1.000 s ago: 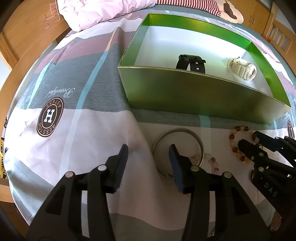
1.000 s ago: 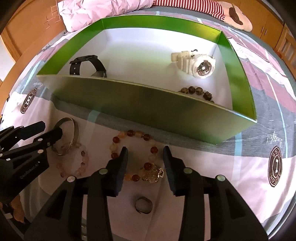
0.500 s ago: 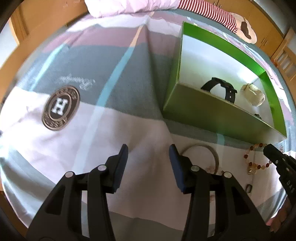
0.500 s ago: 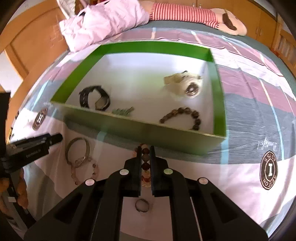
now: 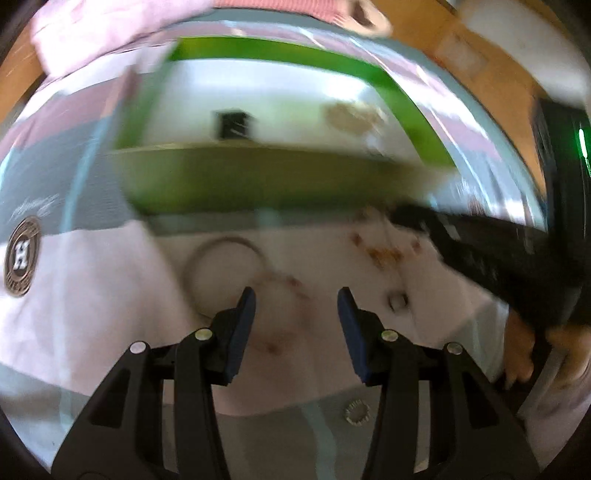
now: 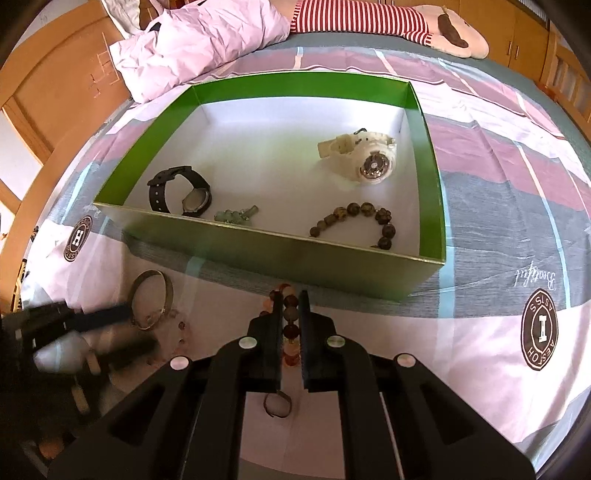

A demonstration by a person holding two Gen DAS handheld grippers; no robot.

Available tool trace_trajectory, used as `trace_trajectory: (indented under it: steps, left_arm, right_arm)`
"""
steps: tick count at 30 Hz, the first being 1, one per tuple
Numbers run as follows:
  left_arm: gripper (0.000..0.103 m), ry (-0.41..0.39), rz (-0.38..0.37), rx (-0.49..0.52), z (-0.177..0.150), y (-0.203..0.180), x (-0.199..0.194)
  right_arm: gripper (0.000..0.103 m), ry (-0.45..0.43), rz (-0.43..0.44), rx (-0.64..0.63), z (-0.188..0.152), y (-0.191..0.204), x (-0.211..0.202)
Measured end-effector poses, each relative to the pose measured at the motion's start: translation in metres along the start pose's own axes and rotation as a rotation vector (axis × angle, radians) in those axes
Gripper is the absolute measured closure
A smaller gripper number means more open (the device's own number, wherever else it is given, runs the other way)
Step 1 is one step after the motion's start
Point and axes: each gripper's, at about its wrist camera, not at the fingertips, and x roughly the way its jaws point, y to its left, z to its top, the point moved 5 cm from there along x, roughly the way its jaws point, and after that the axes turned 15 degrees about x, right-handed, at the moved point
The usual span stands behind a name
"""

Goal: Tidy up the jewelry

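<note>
Before green box: right gripper jaws clamp amber bead bracelet; left gripper jaws apart near bangle.

1. the bed wears a sheet of pink, grey and white bands with round logo badges.
2. a green box sits mid-bed.
3. nearer, on the white band: a metal bangle to the left, pale beads beside it, a small ring nearest.
4. far edge: a pink quilt and striped plush toy.
</note>
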Motion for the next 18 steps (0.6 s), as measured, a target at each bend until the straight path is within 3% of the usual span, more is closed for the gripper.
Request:
trace_trajectory:
  steps: [4,7,10,11,14,15,18]
  left_arm:
    - [0.056,0.102,0.074,0.047,-0.008,-0.009,0.028]
    - [0.048,0.082,0.095,0.071,-0.004,-0.015,0.03]
    - [0.05,0.085,0.143,0.109,-0.002,-0.018,0.034]
    - [0.053,0.083,0.155,0.118,0.0,-0.019,0.035]
    - [0.081,0.066,0.154,0.113,0.002,-0.019,0.032]
    - [0.095,0.063,0.143,0.102,0.003,-0.017,0.031]
    - [0.095,0.059,0.127,0.069,0.002,-0.007,0.026]
  right_arm:
    - [0.096,0.006,-0.017,0.001,0.0,-0.002,0.003]
    - [0.095,0.019,-0.032,0.008,-0.001,-0.004,0.007]
    - [0.095,0.027,-0.051,0.016,-0.001,-0.007,0.01]
    - [0.095,0.028,-0.06,0.019,-0.001,-0.008,0.01]
    - [0.085,0.023,-0.077,0.04,0.001,-0.015,0.01]
    - [0.084,0.023,-0.079,0.045,0.001,-0.016,0.01]
    - [0.081,0.029,-0.083,0.063,0.002,-0.021,0.011]
